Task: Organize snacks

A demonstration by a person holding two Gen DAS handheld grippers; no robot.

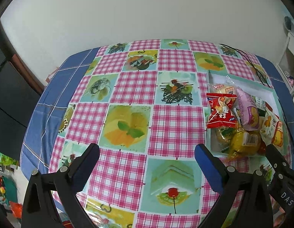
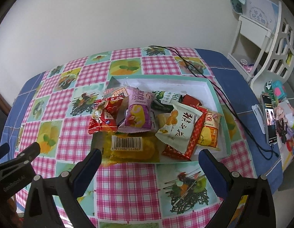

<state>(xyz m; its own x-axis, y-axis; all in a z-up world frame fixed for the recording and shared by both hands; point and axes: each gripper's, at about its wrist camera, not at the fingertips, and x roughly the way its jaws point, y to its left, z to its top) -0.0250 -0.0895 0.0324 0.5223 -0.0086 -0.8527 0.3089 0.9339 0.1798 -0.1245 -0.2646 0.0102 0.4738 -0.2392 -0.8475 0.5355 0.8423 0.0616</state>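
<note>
Blue-padded fingers of the right tool (image 2: 149, 163) are spread wide w/ nothing between them, hovering just short of the near edge of the tray (image 2: 213, 89). The left tool (image 1: 147, 155) is also spread and empty, over bare checked tabletop (image 1: 127, 87), w/ the tray off to its right.

Snacks sit heaped in the shallow white tray w/ teal rim, mostly at its near half. Closest: a yellow clear packet (image 2: 133, 148) w/ barcode, hanging over the near rim onto the cloth. Behind it, a red packet (image 2: 104, 116) at left leans past the tray's left edge, then a purple packet (image 2: 138, 114), a white packet (image 2: 178, 129) lying on a red-edged one, and an orange packet (image 2: 208, 133) at right. Further back, a green packet (image 2: 166, 98); the far part of the tray is bare.

Risks, as I judge them: pile is loose and overlapping, so closing on one wrapper could drag neighbours out, esp. the two overhanging ones. Slick film may slip from the pads. A black cable (image 2: 219, 93) runs past the tray's far right corner; snagging it could tug the phone (image 2: 269, 121) at right.
</note>
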